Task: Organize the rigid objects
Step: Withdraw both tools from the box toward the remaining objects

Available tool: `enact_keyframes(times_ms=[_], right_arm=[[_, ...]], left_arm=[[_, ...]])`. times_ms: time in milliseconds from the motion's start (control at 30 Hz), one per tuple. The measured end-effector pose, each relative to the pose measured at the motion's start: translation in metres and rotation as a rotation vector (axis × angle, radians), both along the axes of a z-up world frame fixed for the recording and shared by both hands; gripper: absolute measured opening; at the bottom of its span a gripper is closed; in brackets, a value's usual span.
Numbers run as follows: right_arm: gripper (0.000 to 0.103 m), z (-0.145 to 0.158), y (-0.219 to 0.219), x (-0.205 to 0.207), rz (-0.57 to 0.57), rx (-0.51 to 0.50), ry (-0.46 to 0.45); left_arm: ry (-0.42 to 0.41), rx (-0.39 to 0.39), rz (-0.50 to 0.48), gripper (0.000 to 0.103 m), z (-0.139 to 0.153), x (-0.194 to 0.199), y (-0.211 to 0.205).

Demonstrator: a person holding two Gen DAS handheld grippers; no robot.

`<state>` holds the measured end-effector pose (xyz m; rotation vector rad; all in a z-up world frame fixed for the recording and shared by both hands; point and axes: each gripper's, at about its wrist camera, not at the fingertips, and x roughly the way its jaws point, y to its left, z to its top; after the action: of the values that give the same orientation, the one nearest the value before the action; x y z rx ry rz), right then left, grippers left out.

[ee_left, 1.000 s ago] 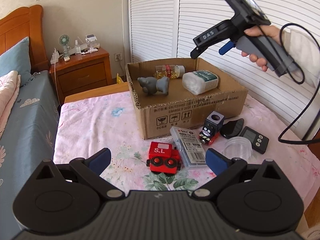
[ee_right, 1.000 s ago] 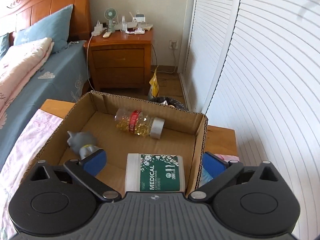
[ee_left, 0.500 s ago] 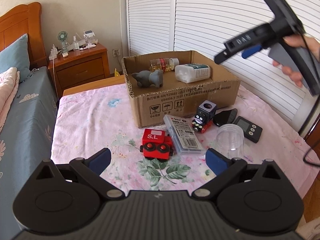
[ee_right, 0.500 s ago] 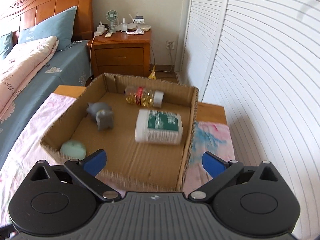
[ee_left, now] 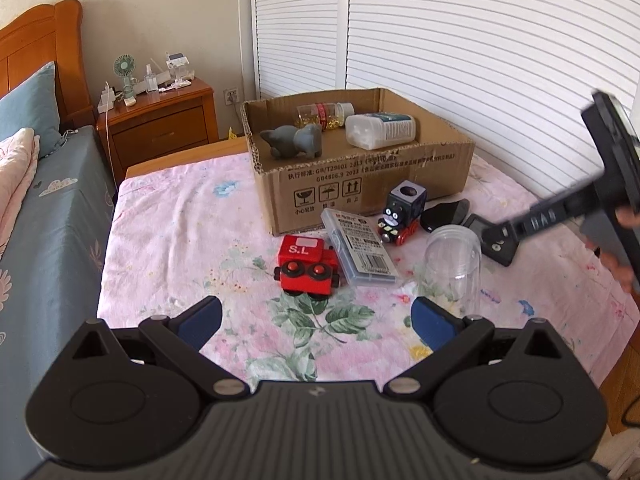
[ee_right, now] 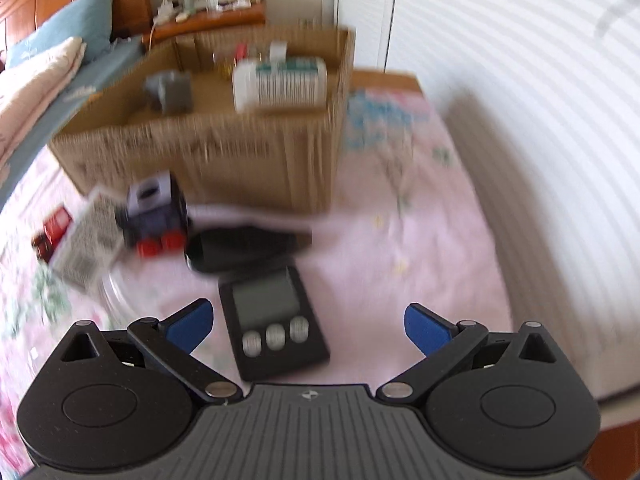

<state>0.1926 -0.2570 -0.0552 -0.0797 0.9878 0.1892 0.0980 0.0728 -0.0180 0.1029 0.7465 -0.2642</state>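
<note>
Right gripper (ee_right: 306, 326) fingers spread, empty, above digital timer (ee_right: 276, 326). Left gripper (ee_left: 316, 318) likewise released. Risk: flat timer slips; nearby clear jar (ee_left: 452, 266) gets knocked.

From my left camera: desk (ee_left: 180, 232) covered with a pink floral cloth. Directly on it, an open cardboard box (ee_left: 360, 184) toward the far side. In front of the box: red toy train (ee_left: 306, 262), clear plastic case (ee_left: 358, 246) just beside it, dark toy engine (ee_left: 402, 214), a black oval item (ee_left: 444, 214), upturned clear cup (ee_left: 452, 264), and a black timer (ee_right: 274, 320), partly hidden. My right camera's view is blurred.
</note>
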Motion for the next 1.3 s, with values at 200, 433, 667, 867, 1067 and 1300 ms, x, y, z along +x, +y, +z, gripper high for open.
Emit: enact_keyframes(times_ms=[200,433,667,867,1067,1300], right_arm=[[0.103,-0.018,0.009,-0.014,0.025,-0.041,-0.004],[0.103,-0.018,0.006,-0.020,0.042,-0.029,-0.045],[0.103,-0.019,0.007,-0.024,0.037,-0.025,-0.074],[0.103,-0.021,0.006,-0.027,0.030,-0.023,-0.094],[0.103,-0.022,0.006,-0.030,0.027,-0.020,-0.113],[0.103,-0.022,0.007,-0.034,0.045,-0.018,-0.122]], left_arm=[[0.031,-0.007,0.022,0.100,-0.008,0.007,0.001],[0.039,0.014,0.026,0.100,-0.017,0.021,0.004],[0.055,0.063,-0.034,0.100,-0.042,0.046,0.001],[0.067,0.076,-0.061,0.086,-0.057,0.063,-0.003],[0.045,0.039,-0.101,0.081,-0.061,0.073,-0.005],[0.032,-0.009,-0.135,0.056,-0.060,0.082,-0.004]])
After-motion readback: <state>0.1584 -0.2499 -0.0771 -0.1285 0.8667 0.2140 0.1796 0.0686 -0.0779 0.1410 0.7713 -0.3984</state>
